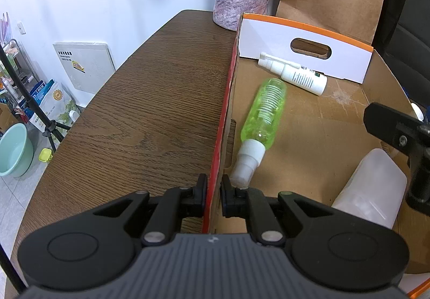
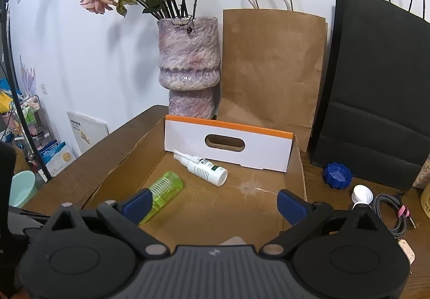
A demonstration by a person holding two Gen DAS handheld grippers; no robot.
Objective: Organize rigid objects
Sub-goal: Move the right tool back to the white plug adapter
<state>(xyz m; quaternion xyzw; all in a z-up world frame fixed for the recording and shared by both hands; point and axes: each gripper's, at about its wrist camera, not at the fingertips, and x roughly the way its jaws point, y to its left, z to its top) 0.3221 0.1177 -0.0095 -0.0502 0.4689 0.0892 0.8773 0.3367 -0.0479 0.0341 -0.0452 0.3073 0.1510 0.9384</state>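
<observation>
The left tongs [image 1: 214, 191] pinch the box wall [image 1: 219, 121], likely steadying it on the table [image 1: 150, 100]. The right tongs [image 2: 215, 205] stand spread and empty over the box, perhaps having released the translucent bottle [image 1: 371, 186].

— What's in the box [image 2: 294, 164]?
— Two bottles: one [image 2: 204, 167] lying against its far wall, another [image 2: 164, 191] by its left wall.
— And behind it?
— A vase [image 2: 188, 67] at the table's [image 1: 150, 110] far edge, a paper bag [image 2: 271, 70] right of it.
</observation>
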